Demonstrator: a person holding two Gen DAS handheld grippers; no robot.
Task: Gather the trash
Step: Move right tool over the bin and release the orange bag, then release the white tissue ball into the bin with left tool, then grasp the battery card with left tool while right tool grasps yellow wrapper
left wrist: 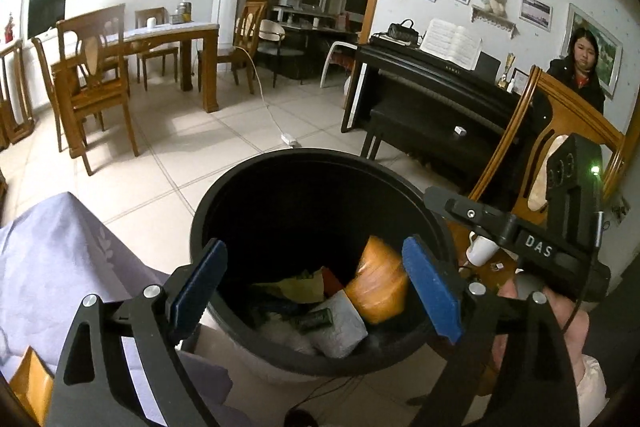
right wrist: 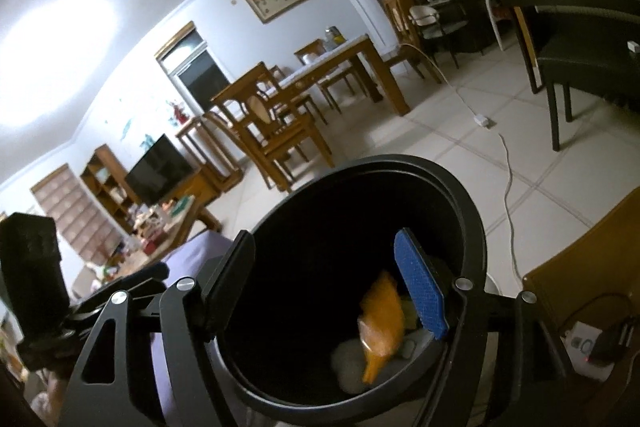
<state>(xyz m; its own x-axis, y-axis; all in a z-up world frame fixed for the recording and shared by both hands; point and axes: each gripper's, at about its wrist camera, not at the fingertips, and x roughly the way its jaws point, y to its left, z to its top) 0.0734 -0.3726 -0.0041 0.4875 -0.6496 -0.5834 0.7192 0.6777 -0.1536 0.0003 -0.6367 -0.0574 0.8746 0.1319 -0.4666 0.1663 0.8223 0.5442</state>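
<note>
Orange, crinkly wrapper (right wrist: 382,323), judged light and soft, is seen inside the black bin (left wrist: 224,187), best pinched at an edge, while both grippers (left wrist: 316,291) (right wrist: 332,287) are held wide and empty.

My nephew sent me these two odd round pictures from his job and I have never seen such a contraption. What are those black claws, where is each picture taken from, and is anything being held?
The black claws are hand-held grippers, one in each hand of a person; no robot is there. Each carries a wide-angle camera looking along its two fingers, hence the round pictures. One view shows the left gripper, the other the right gripper. Both are open and hold nothing. Both hang over a black trash bin standing on the tiled floor. Inside lie an orange wrapper, blurred in the right view as if it is falling, crumpled white paper and other scraps. A purple cloth lies beside the bin.
</note>
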